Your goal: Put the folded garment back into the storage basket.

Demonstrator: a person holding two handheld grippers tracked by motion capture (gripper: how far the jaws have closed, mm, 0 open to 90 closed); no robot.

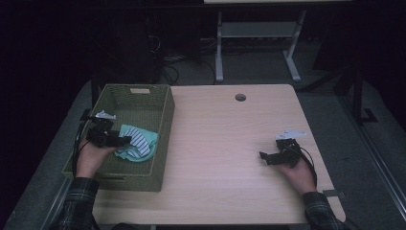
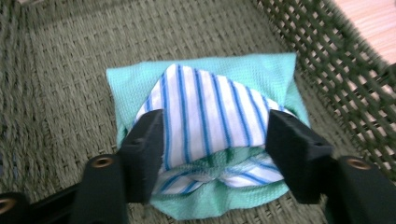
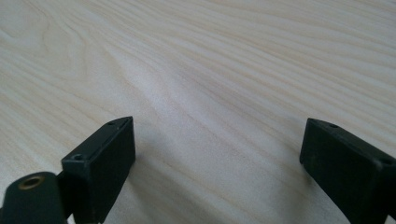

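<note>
A folded cloth [image 1: 140,142], mint green with a white and blue striped layer on top, lies on the floor of a woven olive basket [image 1: 129,184] at the left side of the table. In the left gripper view the cloth [image 2: 210,102] sits between my jaws. My left gripper [image 1: 125,140] [image 2: 215,135] is open inside the basket, one jaw on each side of the striped fold. My right gripper [image 1: 263,157] [image 3: 219,140] is open just above the bare wood at the table's right, with nothing between its jaws.
The light wooden table [image 1: 220,134] has a round cable hole [image 1: 240,97] near its far edge. The basket's woven wall [image 2: 355,70] rises close to the right of the cloth. Behind the table stands a white desk frame [image 1: 253,33] on a dark floor.
</note>
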